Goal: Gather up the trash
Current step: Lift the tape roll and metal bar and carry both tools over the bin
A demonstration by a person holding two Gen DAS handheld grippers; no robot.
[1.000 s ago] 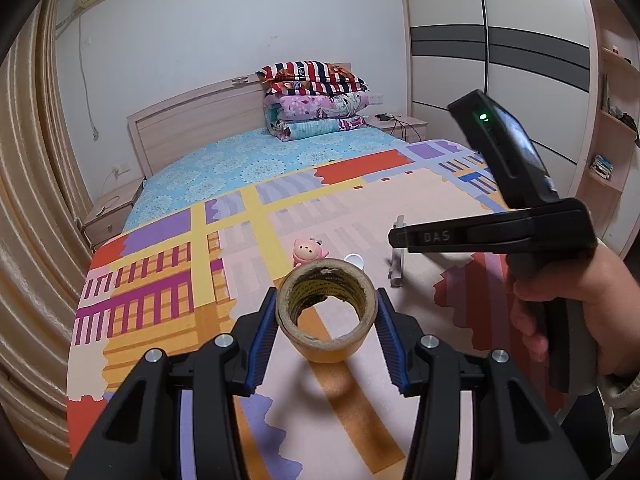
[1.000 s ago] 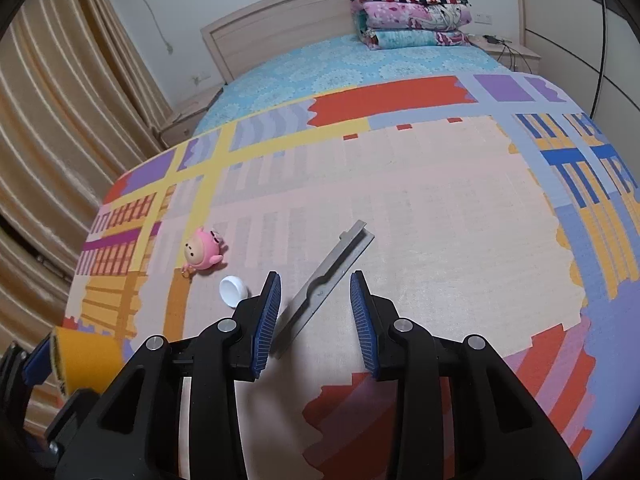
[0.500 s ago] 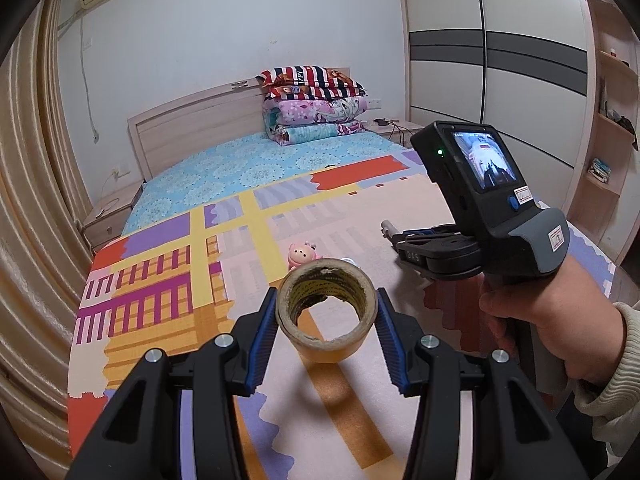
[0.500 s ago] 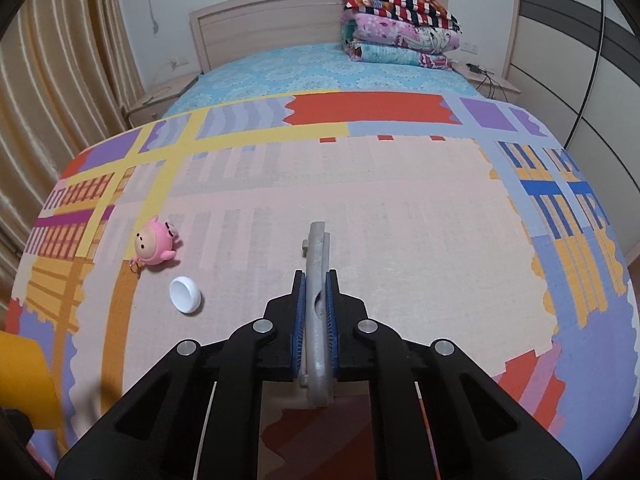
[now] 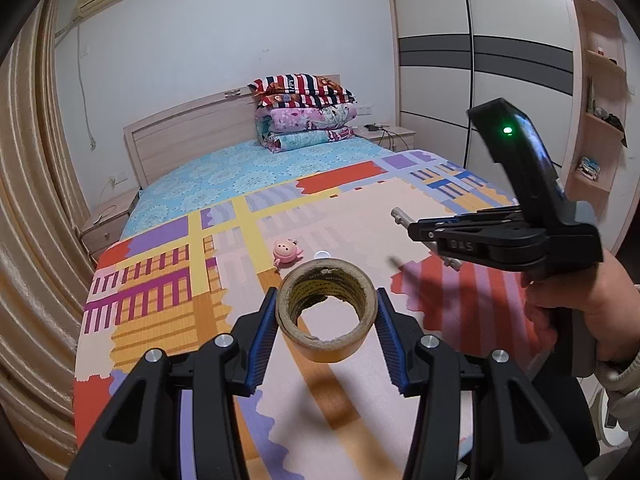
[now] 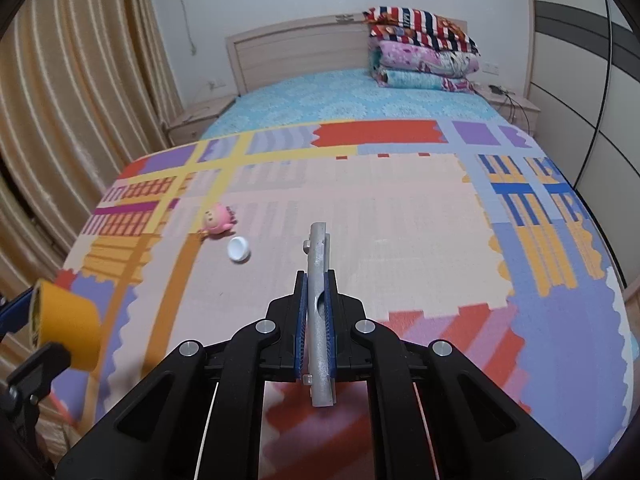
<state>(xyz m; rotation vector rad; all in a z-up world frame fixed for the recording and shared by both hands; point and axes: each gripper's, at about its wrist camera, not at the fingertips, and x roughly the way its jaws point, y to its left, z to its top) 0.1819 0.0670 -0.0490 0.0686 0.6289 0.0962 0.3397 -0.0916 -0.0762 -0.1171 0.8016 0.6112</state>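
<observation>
My left gripper point(image 5: 326, 316) is shut on a roll of brown tape point(image 5: 326, 338) and holds it above the colourful play mat point(image 5: 160, 312). The tape roll also shows at the left edge of the right wrist view point(image 6: 66, 326). My right gripper point(image 6: 316, 312) is shut on a flat grey metal bar point(image 6: 318, 260), lifted off the mat; it shows at the right of the left wrist view point(image 5: 418, 230). A small white cap point(image 6: 239, 249) and a pink pig toy point(image 6: 218, 220) lie on the mat, ahead and left.
The mat lies on the foot of a bed with a blue sheet point(image 6: 340, 96) and stacked folded quilts point(image 6: 420, 52) at the headboard. Curtains point(image 6: 72, 100) hang at the left, a wardrobe point(image 5: 480, 80) stands at the right.
My right gripper closed on the metal bar and has lifted it off the mat. The left gripper keeps holding the tape roll, raised slightly.
</observation>
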